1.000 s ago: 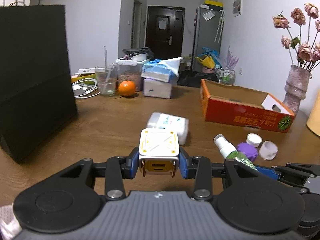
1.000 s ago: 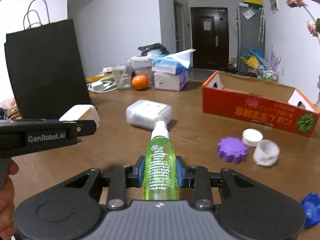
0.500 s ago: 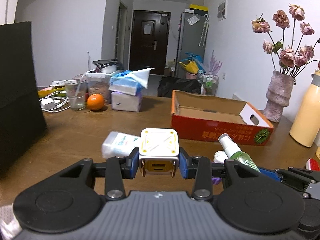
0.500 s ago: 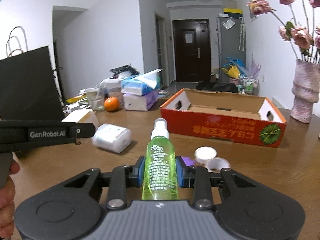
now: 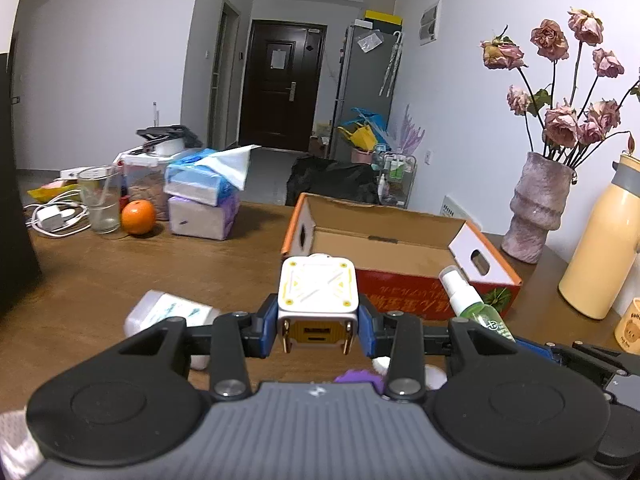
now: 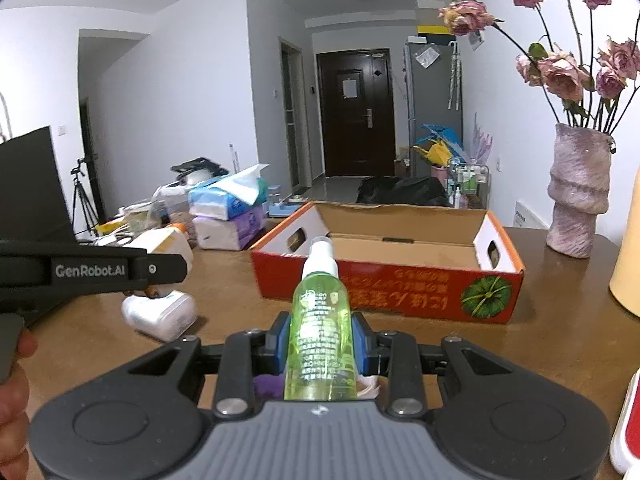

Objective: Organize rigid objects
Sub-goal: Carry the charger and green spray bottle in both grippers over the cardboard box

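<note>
White walls [image 5: 120, 80], dark door [image 5: 282, 84] down hallway, grey fridge [image 5: 366, 92], brown wooden table [image 5: 100, 272]

Glossy plastic bottle [image 6: 320, 320] (translucent), cardboard box [image 6: 400, 280]

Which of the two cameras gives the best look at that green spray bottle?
The right wrist view: the green spray bottle lies centred, clamped in the right gripper, label readable. The left wrist view catches only its nozzle and upper body at the side.

Even, softly bright indoor light (perhaps overhead), sharp centre, fisheye-bent, dark-vignetted corners.
</note>
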The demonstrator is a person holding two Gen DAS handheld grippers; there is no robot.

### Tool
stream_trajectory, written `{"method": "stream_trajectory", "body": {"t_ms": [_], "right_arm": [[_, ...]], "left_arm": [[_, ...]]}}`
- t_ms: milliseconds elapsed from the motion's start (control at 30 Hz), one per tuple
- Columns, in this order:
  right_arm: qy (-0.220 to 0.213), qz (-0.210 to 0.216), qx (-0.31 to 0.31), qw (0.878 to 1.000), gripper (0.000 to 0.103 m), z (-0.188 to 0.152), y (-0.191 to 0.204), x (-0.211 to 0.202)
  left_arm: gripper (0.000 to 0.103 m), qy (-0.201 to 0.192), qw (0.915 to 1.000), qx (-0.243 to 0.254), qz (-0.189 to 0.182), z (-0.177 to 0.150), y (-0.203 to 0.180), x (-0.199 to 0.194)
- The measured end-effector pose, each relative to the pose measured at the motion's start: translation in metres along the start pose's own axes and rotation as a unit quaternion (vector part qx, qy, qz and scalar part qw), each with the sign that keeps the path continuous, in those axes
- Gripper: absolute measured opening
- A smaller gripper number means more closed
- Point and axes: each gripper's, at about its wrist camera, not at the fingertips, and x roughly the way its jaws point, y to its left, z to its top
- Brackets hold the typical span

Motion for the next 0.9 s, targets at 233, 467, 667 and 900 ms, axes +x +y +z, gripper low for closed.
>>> {"method": "stream_trajectory", "body": {"t_ms": [233, 467, 667, 900], "right_arm": [[-0.008, -0.012, 0.004, 1.0, 0.03, 0.017, -0.022, 0.016], [-0.015, -0.024, -0.001, 1.0, 0.03, 0.034, -0.041, 0.035], [-0.019, -0.031, -0.001, 0.999, 0.03, 0.049, -0.054, 0.056], [-0.018, -0.038, -0.008, 0.999, 0.03, 0.061, -0.064, 0.083]], "left_arm": [[0.039, -0.004, 1.0, -0.001, -0.008, 0.016, -0.019, 0.026], [0.039, -0.009, 0.9998, -0.007, -0.013, 0.033, -0.033, 0.055], [0.039, -0.015, 0.9997, -0.009, -0.017, 0.046, -0.042, 0.079], [0.039, -0.015, 0.9996, -0.014, -0.021, 0.058, -0.045, 0.108]]}}
